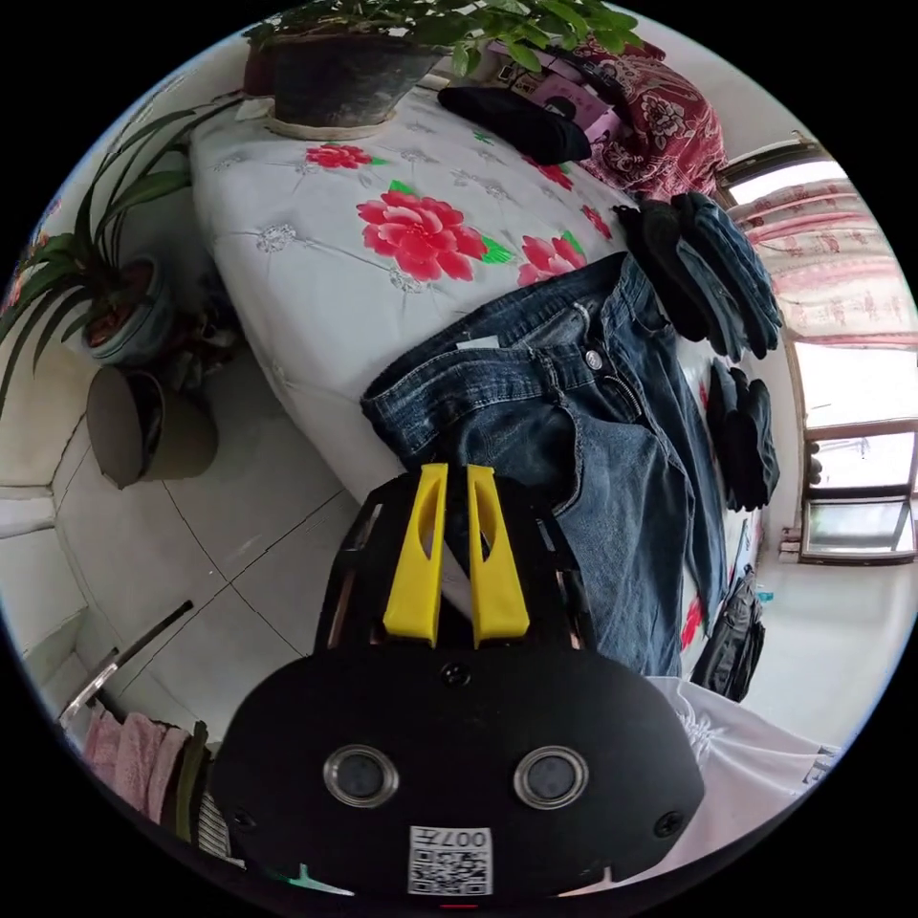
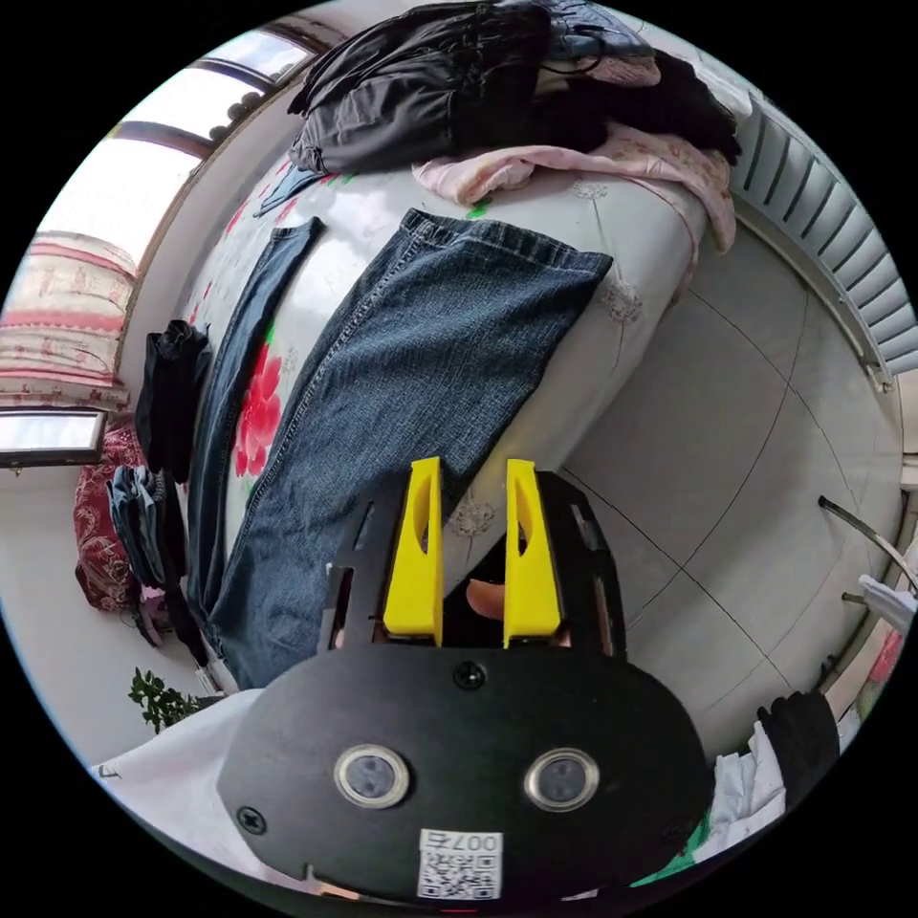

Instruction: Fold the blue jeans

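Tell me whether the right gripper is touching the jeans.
Apart. In the right gripper view, the right gripper has open jaws with bedspread visible between them, short of the jeans.

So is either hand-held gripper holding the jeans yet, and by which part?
Neither. The left hand-held gripper is open by the waistband of the blue jeans; the right hand-held gripper is open near a leg's edge, with nothing between either one's jaws.
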The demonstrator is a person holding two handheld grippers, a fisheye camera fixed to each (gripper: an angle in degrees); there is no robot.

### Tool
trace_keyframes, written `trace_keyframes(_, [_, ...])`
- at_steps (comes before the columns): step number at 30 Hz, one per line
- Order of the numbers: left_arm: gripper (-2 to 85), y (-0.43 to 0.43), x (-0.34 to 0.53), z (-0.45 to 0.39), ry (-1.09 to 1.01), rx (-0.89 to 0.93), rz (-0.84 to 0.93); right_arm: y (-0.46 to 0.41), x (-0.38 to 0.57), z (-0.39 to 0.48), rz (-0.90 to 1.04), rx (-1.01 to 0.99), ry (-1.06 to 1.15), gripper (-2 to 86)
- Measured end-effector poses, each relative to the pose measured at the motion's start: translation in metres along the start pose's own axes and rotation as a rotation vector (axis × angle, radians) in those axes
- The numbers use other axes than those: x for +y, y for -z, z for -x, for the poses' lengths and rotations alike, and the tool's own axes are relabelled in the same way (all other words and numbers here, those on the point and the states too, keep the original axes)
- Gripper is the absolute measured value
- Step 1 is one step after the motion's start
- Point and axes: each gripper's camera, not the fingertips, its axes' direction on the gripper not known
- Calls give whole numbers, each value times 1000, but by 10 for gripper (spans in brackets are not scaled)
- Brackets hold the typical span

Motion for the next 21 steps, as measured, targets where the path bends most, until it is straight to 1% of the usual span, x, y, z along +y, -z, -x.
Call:
trace_keyframes(1, [8,5,-2,3,-14,22,-5,1,0,0,6,8,3,51])
trace_keyframes(3, [-4,27,-11,13,-58,166,-32,11,1,2,-18,-26,35,18])
trace_keyframes(4, [-5,33,-13,15,-62,213,-42,15,2,3,-32,-53,43,14])
trace_keyframes(6, [-8,55,-26,22,-71,433,-83,38,1,7,-126,-233,85,4])
trace_keyframes(7, [-8,59,-30,21,-78,475,-89,44,0,10,-150,-283,93,2])
trace_keyframes(9, [-9,76,-46,6,-131,568,-129,68,-8,24,-232,-484,124,-1])
trace_keyframes(10, [-9,81,-50,2,-145,591,-141,74,-10,29,-255,-521,132,-1])
trace_keyframes(12, [-9,102,-65,-12,-194,700,-199,101,-17,49,-345,-625,190,-2])
trace_keyframes(15, [-9,132,-73,-15,-239,773,-269,133,-17,67,-434,-676,245,-3])
trace_keyframes(19, [-9,153,-73,-3,-230,736,-308,150,-9,74,-477,-675,256,-3])
trace_keyframes(21, [-9,149,-78,-4,-213,721,-301,154,-7,90,-484,-621,273,-3])
